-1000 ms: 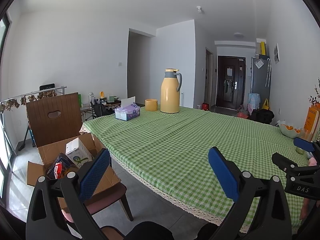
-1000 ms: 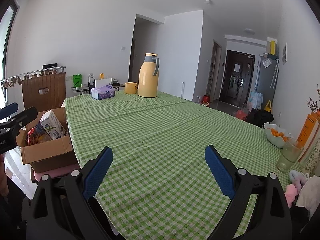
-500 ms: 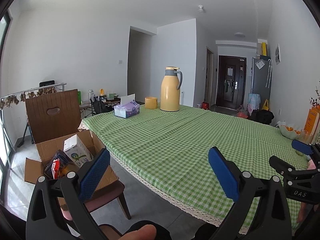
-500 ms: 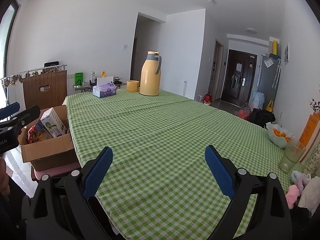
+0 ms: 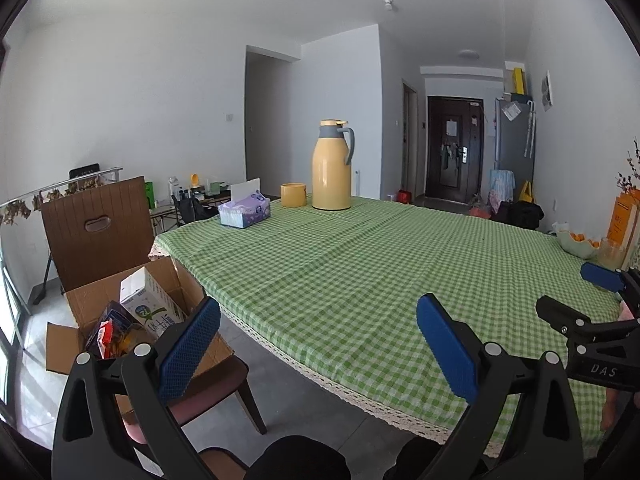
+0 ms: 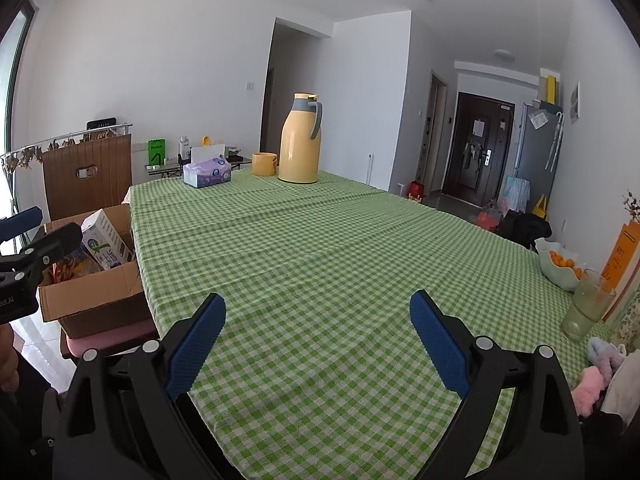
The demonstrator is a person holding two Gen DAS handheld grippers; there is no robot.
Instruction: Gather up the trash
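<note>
A cardboard box (image 5: pixel 180 284) (image 6: pixel 92 300) sits on a chair left of the table, holding a white and green carton (image 5: pixel 148 308) (image 6: pixel 106 242) and colourful wrappers (image 5: pixel 108 330). My left gripper (image 5: pixel 318 316) is open and empty, held near the table's front left corner. My right gripper (image 6: pixel 318 312) is open and empty above the green checked tablecloth (image 6: pixel 320 240). Each gripper shows at the edge of the other's view. No loose trash shows on the cloth.
At the far end of the table stand a yellow thermos (image 5: pixel 332 166), a yellow cup (image 5: pixel 293 195) and a purple tissue box (image 5: pixel 245 213). A bowl of oranges (image 6: pixel 558 266), a glass (image 6: pixel 586 310) and fluffy pink items (image 6: pixel 590 388) lie at the right. A brown chair back (image 5: pixel 96 228) rises behind the box.
Both views have risen and tilted slightly; the thermos and box sit a little lower and closer in frame. Both grippers stay open and empty.
</note>
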